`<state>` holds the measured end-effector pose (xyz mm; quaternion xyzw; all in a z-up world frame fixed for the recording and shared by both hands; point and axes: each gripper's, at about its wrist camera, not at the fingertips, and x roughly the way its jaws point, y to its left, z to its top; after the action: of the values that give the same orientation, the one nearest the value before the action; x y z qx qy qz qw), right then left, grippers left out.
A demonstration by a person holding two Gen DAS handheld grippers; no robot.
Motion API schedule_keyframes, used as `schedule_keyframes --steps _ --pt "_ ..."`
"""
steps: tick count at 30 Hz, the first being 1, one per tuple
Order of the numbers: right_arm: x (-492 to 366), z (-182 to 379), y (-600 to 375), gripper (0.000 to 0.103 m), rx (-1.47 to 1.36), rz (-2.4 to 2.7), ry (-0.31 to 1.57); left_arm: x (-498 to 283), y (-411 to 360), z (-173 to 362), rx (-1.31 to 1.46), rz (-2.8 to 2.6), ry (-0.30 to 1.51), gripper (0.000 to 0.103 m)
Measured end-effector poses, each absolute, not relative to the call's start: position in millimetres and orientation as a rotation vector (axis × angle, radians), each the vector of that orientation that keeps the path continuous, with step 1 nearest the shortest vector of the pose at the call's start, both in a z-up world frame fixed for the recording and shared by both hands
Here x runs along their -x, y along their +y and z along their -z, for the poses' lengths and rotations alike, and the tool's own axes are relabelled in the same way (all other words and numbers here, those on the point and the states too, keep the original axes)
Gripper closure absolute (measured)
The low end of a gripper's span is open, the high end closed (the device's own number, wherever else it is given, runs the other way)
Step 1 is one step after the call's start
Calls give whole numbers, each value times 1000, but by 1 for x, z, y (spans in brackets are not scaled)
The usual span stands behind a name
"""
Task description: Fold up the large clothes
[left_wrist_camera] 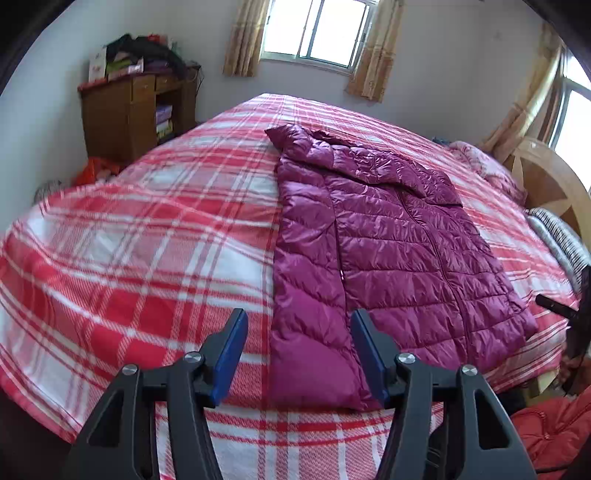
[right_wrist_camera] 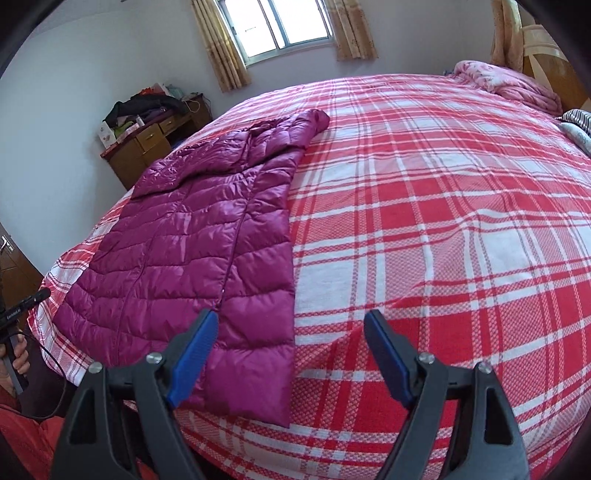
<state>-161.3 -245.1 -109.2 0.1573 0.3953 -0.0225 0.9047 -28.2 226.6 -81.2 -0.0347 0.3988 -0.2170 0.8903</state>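
A purple quilted down jacket (left_wrist_camera: 388, 236) lies flat on the red-and-white plaid bedspread (left_wrist_camera: 147, 258), hem toward the near edge and hood at the far end. One sleeve is folded across its upper part. My left gripper (left_wrist_camera: 300, 315) is open above the hem's left corner, and the jacket's left strip shows between its blue pads (left_wrist_camera: 231, 354) without touching them. In the right wrist view the jacket (right_wrist_camera: 192, 240) fills the left side. My right gripper (right_wrist_camera: 291, 314) stands wide open over the hem's right corner, its left pad (right_wrist_camera: 192, 354) above the fabric and its right pad over bare bedspread (right_wrist_camera: 443, 240).
A cluttered wooden desk (left_wrist_camera: 133, 114) stands against the far wall under curtained windows (left_wrist_camera: 317, 33). At the head of the bed are a wooden headboard (left_wrist_camera: 550, 181), a pink quilt (right_wrist_camera: 509, 88) and a striped pillow (left_wrist_camera: 561, 240). A red garment (left_wrist_camera: 554, 428) lies off the bed's near corner.
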Motion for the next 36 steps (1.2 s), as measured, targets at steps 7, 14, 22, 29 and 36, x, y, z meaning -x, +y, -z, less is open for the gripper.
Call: schedule_keyframes --steps 7,14,22,29,36 --pt "158 126 -230 20 -312 17 892 28 217 104 23 436 921 42" --pt "155 132 -205 19 -181 16 916 33 206 104 -26 440 918 44" --pt "154 134 -193 34 -132 -6 913 32 201 107 20 502 953 72" --pt "153 132 -198 34 -181 -30 917 27 204 112 86 510 981 72" --pt "152 134 -191 71 -124 -25 929 28 199 117 77 496 971 79"
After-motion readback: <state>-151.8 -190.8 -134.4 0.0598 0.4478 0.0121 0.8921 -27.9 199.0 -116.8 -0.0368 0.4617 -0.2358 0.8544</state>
